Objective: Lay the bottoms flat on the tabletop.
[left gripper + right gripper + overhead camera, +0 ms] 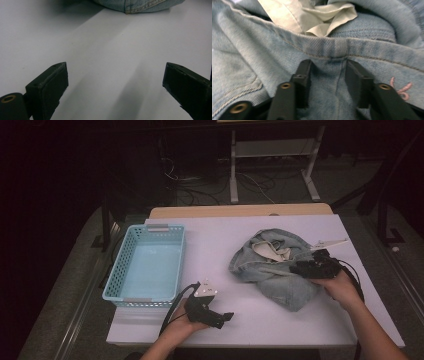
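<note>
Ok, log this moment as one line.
right gripper: shut on denim garment | left gripper: open over table | basket: empty

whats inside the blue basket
Nothing visible: the blue basket shows a bare pale floor in the high view. The strip just behind its near wall is partly hidden, so something flat there can't be ruled out.

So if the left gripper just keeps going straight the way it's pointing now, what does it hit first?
Probably the denim garment. The left gripper has its jaws wide apart over bare table, and the denim's hem lies dead ahead. How far off is unclear.
</note>
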`<move>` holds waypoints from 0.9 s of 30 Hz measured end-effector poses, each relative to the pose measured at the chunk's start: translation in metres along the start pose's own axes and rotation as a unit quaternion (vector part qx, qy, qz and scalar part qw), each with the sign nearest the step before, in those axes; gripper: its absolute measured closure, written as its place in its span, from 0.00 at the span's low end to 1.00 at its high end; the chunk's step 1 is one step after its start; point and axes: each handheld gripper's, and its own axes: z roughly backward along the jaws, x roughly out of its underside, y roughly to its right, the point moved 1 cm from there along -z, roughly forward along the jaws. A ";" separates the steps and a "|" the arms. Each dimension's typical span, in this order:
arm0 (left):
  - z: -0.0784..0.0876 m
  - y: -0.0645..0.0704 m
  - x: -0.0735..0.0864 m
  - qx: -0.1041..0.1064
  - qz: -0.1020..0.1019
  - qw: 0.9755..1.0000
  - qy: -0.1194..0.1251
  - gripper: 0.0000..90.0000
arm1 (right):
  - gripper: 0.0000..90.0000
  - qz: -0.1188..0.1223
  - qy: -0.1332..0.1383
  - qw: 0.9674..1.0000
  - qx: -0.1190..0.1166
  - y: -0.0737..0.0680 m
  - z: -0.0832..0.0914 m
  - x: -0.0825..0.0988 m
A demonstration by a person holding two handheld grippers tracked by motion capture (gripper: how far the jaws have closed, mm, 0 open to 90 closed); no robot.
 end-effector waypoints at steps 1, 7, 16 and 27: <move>0.000 0.000 0.000 0.000 0.000 1.000 0.000 0.07 | 0.72 0.005 -0.004 1.000 0.003 -0.001 -0.001 0.000; -0.001 0.000 0.000 0.002 0.001 1.000 0.000 0.07 | 0.84 0.012 -0.008 1.000 0.017 -0.001 -0.003 0.000; 0.000 0.000 0.000 0.001 -0.001 1.000 0.001 0.07 | 0.86 0.021 0.010 0.999 0.023 -0.002 0.005 -0.003; 0.000 0.000 0.000 0.002 -0.003 1.000 0.001 0.07 | 0.89 0.030 0.072 0.997 0.021 -0.011 0.025 -0.012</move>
